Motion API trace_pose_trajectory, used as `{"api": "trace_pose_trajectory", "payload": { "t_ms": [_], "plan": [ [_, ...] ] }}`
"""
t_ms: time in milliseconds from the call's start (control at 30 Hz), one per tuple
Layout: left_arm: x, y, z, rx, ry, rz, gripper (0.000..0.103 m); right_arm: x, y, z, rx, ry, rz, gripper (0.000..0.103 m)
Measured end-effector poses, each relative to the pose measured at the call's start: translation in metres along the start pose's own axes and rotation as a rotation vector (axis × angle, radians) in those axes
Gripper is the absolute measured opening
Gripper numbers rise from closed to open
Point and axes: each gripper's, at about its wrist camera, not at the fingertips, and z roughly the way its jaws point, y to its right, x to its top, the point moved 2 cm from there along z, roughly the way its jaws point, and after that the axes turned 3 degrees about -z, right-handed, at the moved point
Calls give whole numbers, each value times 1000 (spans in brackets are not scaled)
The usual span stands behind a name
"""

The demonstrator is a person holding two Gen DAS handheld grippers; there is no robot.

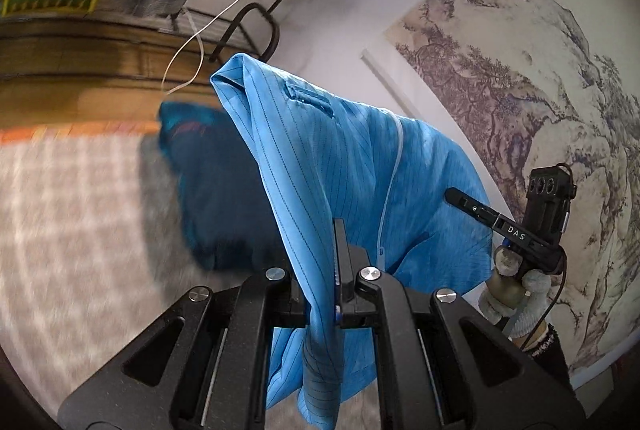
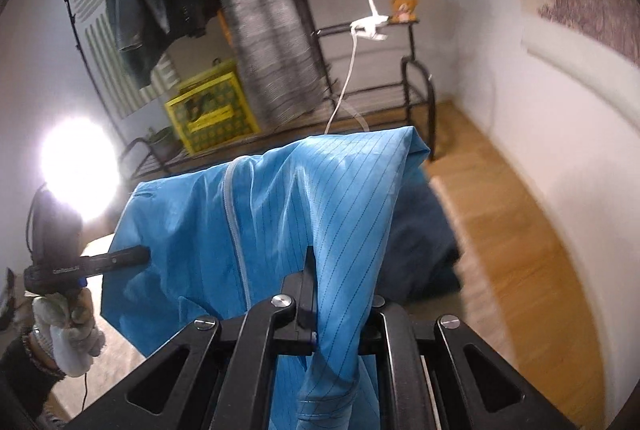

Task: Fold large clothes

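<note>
Left wrist view: a blue pinstriped garment [image 1: 320, 158] is held aloft by both tools.

The left tool [image 1: 326, 270] is clenched on a fold of the garment, which rises toward 12 o'clock and drapes down at 6 o'clock. At 3 o'clock the right tool [image 1: 472, 204] is seen gripped by a gloved hand [image 1: 516, 278]. From the right wrist view, the right tool [image 2: 324, 294] is likewise clenched on the cloth, with the left tool [image 2: 132, 255] at 9 o'clock and a clothes rack [image 2: 416, 78] behind.

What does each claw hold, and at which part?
Both the left claw and right claw are shut on the blue garment, each pinching a fabric edge.
</note>
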Motion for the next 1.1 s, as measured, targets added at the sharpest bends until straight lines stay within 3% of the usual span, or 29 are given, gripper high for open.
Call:
{"api": "trace_pose_trajectory", "payload": {
  "t_ms": [300,600,700,767,833,900,967,1100],
  "plan": [
    [61,-20,65,63,33,33,5,64,37,70,-78,31,-32,5],
    [61,-83,106,170,9,-12,7,54,61,163,-119,-44,-38,6],
    [55,-101,111,208,4,-41,18,45,74,188,-246,-89,-46,21],
    [51,-104,107,214,12,-42,22,40,81,195,-353,-120,-70,34],
    [51,-101,101,236,19,-20,27,38,88,192,-408,-133,-81,38],
    [54,-99,89,272,43,-6,34,38,95,182,-424,-107,-53,38],
    [59,-98,73,283,96,-15,34,41,102,168,-459,-87,-15,38],
    [66,-92,45,289,135,-16,34,42,100,134,-426,-2,31,38]
  ]
}}
